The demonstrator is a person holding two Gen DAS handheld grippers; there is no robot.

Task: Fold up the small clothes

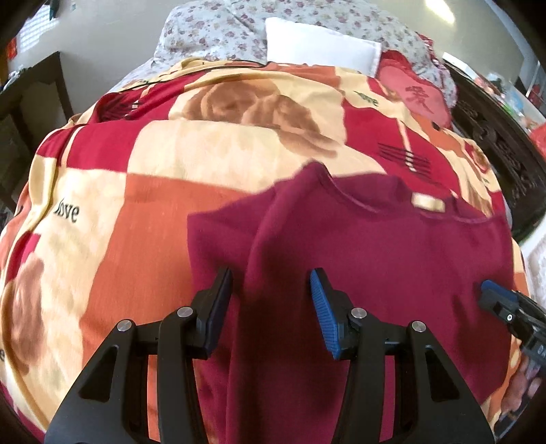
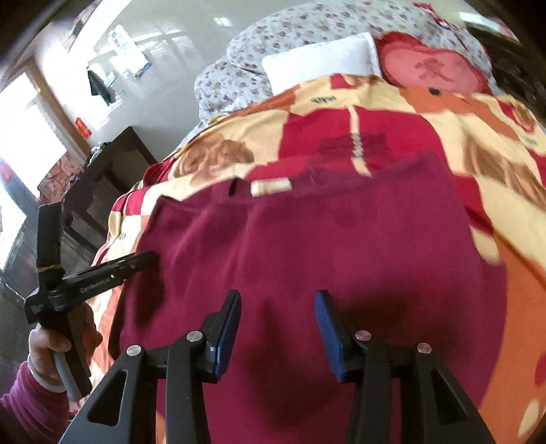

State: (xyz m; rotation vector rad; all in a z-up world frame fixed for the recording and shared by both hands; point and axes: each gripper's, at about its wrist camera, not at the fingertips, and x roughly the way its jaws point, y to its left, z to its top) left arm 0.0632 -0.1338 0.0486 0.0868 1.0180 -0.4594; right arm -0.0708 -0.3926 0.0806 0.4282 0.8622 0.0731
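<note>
- While the dark red shirt (image 1: 358, 246) lay spread across the lower middle of the left wrist picture, the left gripper (image 1: 271, 290) hung just above it with its jaws wide apart and nothing between them.
- A long raised fold ran up the shirt from between those jaws toward the collar, so the gripper was likely lined up there to pinch that fold.
- The right gripper (image 2: 278, 314) sat low in the middle of its own picture, also wide open and holding nothing, with only shirt cloth showing in the gap.
- It was probably placed over the other half of the shirt so both sides could be lifted together.
- The tip of the right gripper also peeked in at the right edge of the left wrist picture, and the left gripper showed at the left edge of the right wrist picture, held by a hand (image 2: 51, 345) in a purple sleeve.
- The shirt looked flat, with its neck and a pale label (image 1: 428, 201) toward the top, so the folding seemed barely begun.
- Under the shirt was a bed blanket (image 1: 136, 191) in red, orange and cream squares with big brown roses.
- At the top of both pictures were a white pillow (image 1: 320, 44), a flowered sheet (image 1: 211, 30) and a pink heart cushion (image 1: 414, 92).
- Dark wooden furniture (image 2: 102, 177) and a bright window (image 2: 30, 136) stood at the left of the right wrist picture.
</note>
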